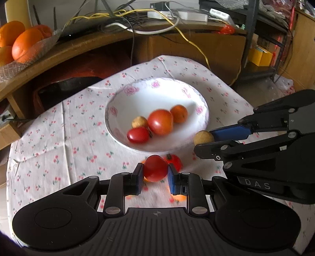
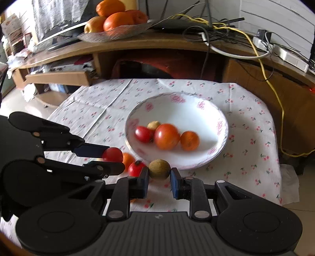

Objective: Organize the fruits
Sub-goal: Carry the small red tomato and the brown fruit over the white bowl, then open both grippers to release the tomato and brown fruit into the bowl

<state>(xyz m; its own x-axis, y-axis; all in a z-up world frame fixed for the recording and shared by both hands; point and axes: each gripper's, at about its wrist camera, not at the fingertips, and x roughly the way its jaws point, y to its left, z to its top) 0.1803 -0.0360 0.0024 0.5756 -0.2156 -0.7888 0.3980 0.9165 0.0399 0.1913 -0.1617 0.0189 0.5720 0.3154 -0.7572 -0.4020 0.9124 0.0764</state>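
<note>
A white floral plate (image 1: 122, 102) (image 2: 216, 145) sits mid-table and holds a big orange-red tomato (image 1: 160, 122) (image 2: 167, 136), a small red tomato (image 1: 137, 135) (image 2: 143, 134), an orange fruit (image 1: 178, 113) (image 2: 189, 140) and a tan round fruit (image 1: 139, 121) (image 2: 153, 124). My left gripper (image 1: 155, 170) (image 2: 107, 158) is shut on a red tomato (image 1: 154, 167) (image 2: 112, 154) just in front of the plate. My right gripper (image 2: 159, 174) (image 1: 204, 140) is shut on a tan round fruit (image 2: 159, 169) (image 1: 202, 137) at the plate's near rim. Another red tomato (image 1: 175, 161) (image 2: 136, 168) and a small orange (image 2: 128, 159) lie on the cloth.
A cherry-print cloth (image 1: 59, 137) (image 2: 256, 137) covers the table. Behind it runs a curved wooden shelf (image 1: 78, 47) (image 2: 157, 43) with a glass bowl of oranges (image 1: 23, 43) (image 2: 116, 21) and tangled cables (image 1: 137, 17) (image 2: 226, 27).
</note>
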